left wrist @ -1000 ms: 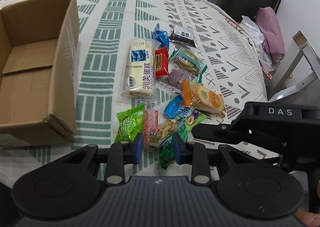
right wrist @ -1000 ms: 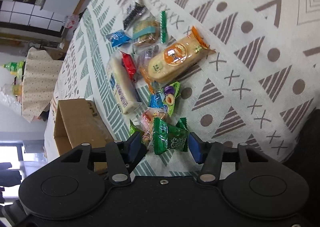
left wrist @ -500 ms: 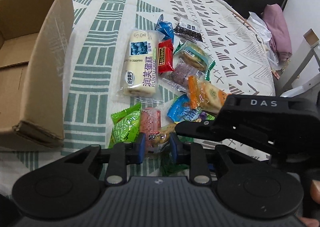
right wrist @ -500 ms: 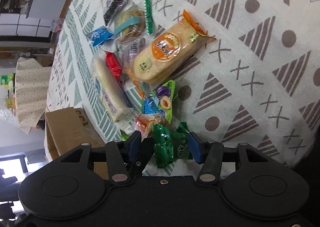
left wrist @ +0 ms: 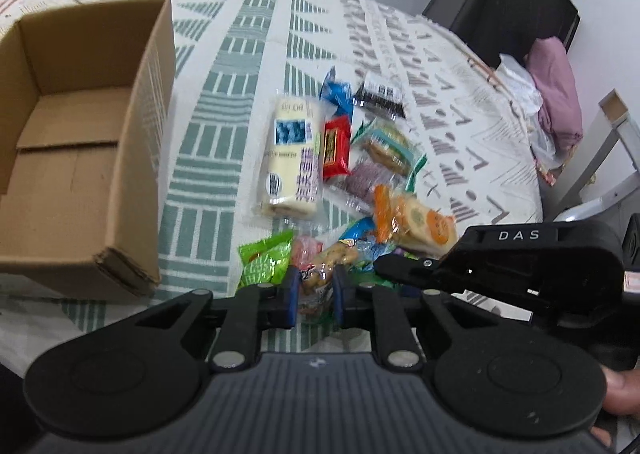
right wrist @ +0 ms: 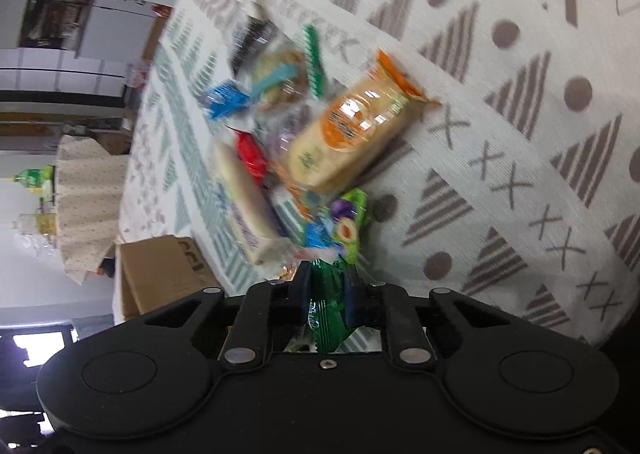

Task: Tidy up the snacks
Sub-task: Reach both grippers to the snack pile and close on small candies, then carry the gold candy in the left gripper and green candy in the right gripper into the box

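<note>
Clearly, the likeliest trouble is a slipping or snagging wrapper once either snack is lifted. At the far left of the left wrist view the open cardboard box (left wrist: 76, 142) is seen empty, well apart from the snack pile on the patterned tablecloth (left wrist: 248, 66). The left gripper (left wrist: 314, 290) has just been closing and is clamped on a clear-wrapped peanut snack (left wrist: 324, 266), whose long axis runs away from the jaws toward the pile; only its near end is pinched, so the far end could drag the light green packet (left wrist: 264, 262) just beside it, or the film could slide out. Further right, the right gripper (right wrist: 328, 294) has also just been closing and is shut on a dark green packet (right wrist: 326, 314). That packet is held crumpled and roughly upright between the pads, its serrated end pointing back toward the camera. A grip on so crushed a foil could be lost during the carry to the box.
</note>
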Demonstrator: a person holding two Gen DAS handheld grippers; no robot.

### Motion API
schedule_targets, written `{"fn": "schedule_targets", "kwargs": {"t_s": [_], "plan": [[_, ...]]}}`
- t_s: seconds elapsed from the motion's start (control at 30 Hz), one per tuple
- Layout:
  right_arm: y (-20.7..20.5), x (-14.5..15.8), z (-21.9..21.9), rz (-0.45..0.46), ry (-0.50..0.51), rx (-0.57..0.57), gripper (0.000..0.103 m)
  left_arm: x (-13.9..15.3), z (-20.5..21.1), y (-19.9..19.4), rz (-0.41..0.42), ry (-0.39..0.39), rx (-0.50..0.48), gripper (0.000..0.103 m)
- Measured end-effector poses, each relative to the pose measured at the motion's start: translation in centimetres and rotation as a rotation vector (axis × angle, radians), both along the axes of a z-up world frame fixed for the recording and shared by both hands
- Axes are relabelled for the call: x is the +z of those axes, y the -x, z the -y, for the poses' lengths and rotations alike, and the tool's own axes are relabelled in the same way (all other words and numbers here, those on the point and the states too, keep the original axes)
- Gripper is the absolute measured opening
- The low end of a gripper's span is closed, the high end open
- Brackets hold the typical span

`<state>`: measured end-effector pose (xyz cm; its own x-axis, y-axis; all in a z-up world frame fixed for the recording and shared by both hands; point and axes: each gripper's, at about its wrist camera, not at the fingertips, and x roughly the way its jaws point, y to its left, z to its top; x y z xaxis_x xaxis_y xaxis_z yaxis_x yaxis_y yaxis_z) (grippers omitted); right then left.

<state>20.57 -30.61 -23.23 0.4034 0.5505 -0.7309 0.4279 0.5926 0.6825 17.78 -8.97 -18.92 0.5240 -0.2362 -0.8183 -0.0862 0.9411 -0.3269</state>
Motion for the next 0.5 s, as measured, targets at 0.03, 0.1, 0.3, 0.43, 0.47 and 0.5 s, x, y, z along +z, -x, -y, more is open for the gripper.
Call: {"fn": "schedule_targets", "kwargs": {"t_s": [0.03,0.1,0.3,0.43,0.47,0.5], "plan": [[0.1,0.3,0.0,0.02,-0.001,-0.001,0.014,0.4,0.0,0.1,0.008,-0.002,0.003,0.016],[0.2,0.8,0.1,0.046,0.0,-0.005,0.014,1.3,-0.3,0.2,0.026,-0.004,0.013,0.016],[0.2,2.2,-0.2,0.139,0.004,0.018,0.014,3.7,-1.5,0.6,0.072,-0.016,0.049,0.016],[-0.7,3.1,-1.0,0.193,0.017,0.045,0.014,5.1,-2.5,0.9,0.101,-0.046,0.075,0.016],[-0.9,3.4,-1.3,0.211,0.016,0.054,0.014,5.4,-2.8,1.0,0.107,-0.053,0.085,0.016],[-1.1,3.6,-1.5,0.233,0.019,0.057,0.014,5.8,-3.1,1.1,0.112,-0.06,0.094,0.016]]}}
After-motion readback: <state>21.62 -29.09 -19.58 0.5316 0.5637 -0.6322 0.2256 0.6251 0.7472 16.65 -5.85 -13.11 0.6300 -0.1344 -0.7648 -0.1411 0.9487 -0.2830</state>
